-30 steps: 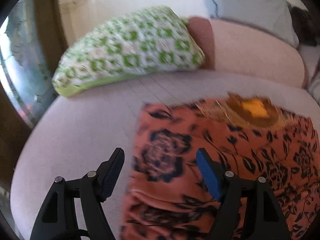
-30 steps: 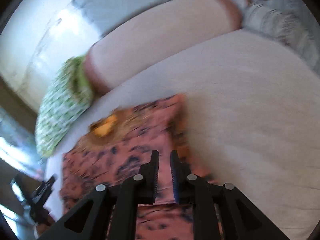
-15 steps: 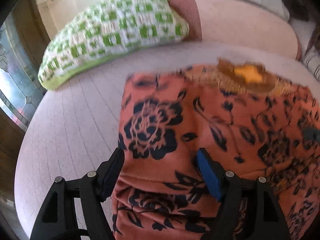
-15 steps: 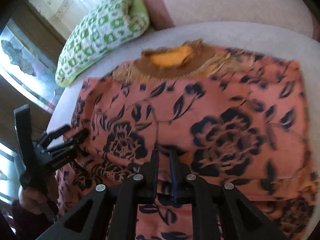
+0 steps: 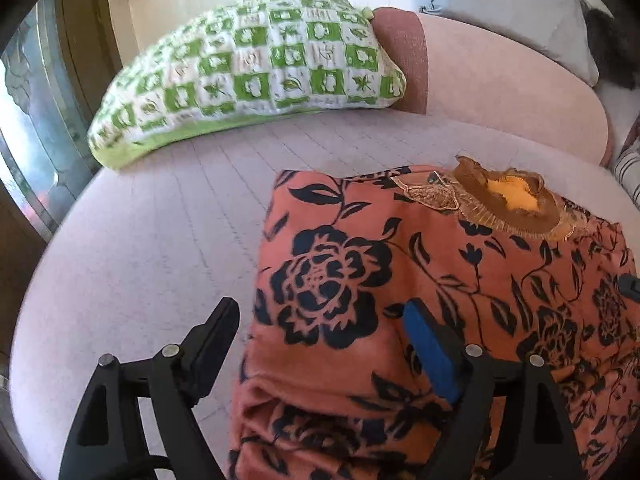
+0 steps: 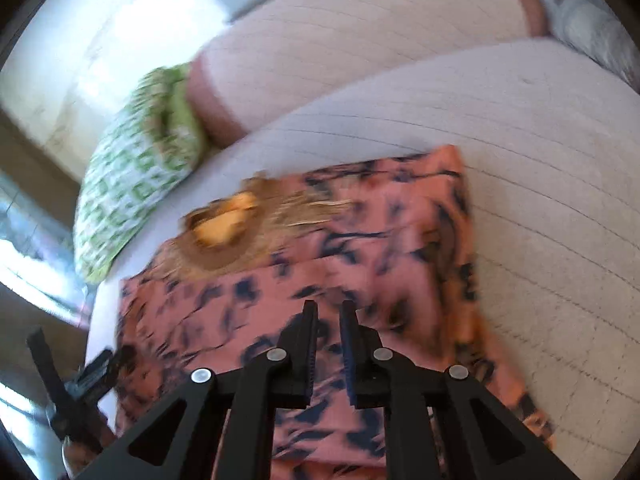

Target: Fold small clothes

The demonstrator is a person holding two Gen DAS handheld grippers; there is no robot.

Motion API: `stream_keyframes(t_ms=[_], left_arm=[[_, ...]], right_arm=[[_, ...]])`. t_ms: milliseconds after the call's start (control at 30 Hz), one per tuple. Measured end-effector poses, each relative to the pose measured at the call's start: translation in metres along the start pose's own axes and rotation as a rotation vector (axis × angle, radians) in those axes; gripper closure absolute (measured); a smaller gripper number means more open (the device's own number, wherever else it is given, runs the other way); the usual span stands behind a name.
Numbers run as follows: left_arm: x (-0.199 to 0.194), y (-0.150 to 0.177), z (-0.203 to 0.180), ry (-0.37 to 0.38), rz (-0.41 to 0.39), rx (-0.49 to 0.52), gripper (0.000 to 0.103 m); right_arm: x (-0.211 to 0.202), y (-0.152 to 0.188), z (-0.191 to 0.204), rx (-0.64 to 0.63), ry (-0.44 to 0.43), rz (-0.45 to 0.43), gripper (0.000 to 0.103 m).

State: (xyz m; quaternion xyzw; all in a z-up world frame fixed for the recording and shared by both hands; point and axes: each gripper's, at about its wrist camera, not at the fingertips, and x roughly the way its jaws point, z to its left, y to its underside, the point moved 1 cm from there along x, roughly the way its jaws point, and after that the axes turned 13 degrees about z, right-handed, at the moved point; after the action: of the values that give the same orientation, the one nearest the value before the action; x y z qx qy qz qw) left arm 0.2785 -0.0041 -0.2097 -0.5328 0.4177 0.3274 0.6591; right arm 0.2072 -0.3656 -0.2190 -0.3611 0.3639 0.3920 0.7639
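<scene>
An orange garment with a dark floral print lies spread on the pale sofa seat, its brown and yellow neckline toward the backrest. Its near edge is doubled into a thick fold. My left gripper is open, hovering over the garment's left edge with nothing between its fingers. My right gripper hovers over the middle of the garment, jaws nearly closed with a narrow empty gap. The left gripper also shows in the right wrist view.
A green and white checked cushion lies at the back left against the pink backrest. A grey pillow sits behind it. A window is on the left. A striped fabric is at the far right.
The right gripper has swung back up and away from the garment, its view tilting. The left gripper has drifted slightly left and stays open over the garment's left edge.
</scene>
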Motion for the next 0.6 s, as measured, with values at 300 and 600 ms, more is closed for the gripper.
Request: stream_keyframes(t_ms=[300, 600], left_arm=[[0.007, 0.018, 0.022, 0.078, 0.094, -0.056, 0.015], [-0.019, 0.059, 0.027, 0.038, 0.078, -0.035, 0.015]], right_arm=[[0.014, 0.034, 0.034, -0.146, 0.067, 0.115, 0.088], [-0.014, 0.059, 0.023, -0.157, 0.069, 0.109, 0.087]])
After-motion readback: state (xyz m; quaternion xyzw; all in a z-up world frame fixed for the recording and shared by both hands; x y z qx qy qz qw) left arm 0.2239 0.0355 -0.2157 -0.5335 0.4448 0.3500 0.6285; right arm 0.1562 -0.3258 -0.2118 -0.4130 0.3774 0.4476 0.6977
